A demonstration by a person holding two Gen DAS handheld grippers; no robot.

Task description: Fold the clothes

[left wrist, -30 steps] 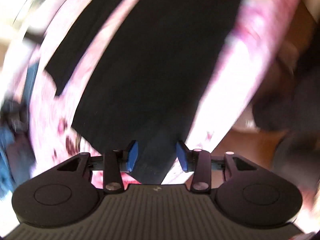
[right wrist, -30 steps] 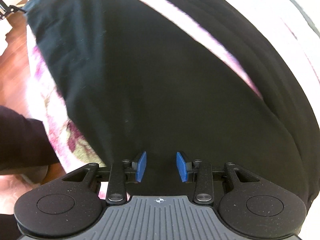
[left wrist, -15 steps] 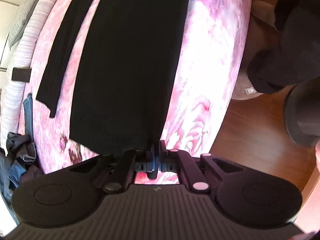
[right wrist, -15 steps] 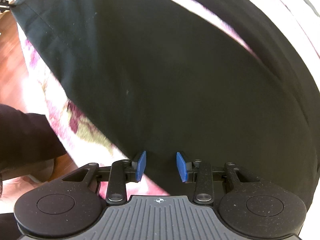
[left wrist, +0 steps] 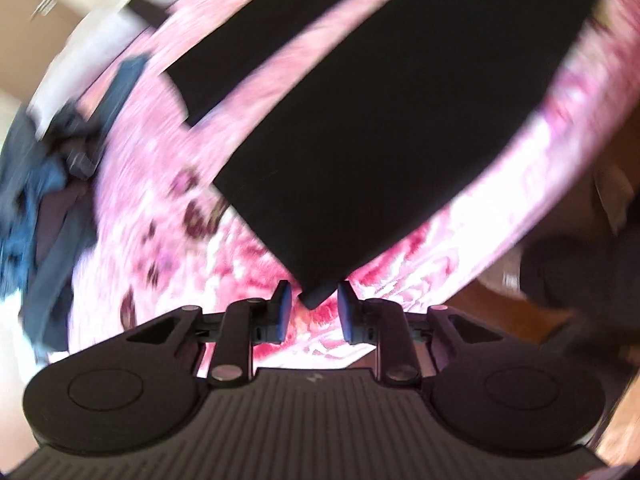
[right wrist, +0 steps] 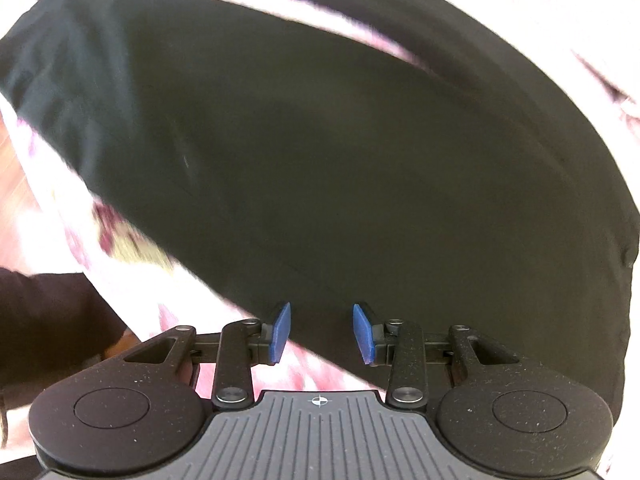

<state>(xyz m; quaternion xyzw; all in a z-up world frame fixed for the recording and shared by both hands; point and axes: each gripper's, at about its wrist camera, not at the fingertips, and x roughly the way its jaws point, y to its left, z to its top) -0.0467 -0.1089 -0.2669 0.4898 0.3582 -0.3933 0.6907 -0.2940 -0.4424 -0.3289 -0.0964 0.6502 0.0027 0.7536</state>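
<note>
We see a flat black fabric garment spread across a bed covered in pink floral-patterned bedding. Our left hand-held gripper has its blue-padded jaws parted, with one corner of the garment lying between them, untouched by either pad. Our right hand-held gripper stands wide over the garment's near edge. A heap of blue clothes lies at the left.

obstacle: clothes pile far left | bedspread between: open
</note>
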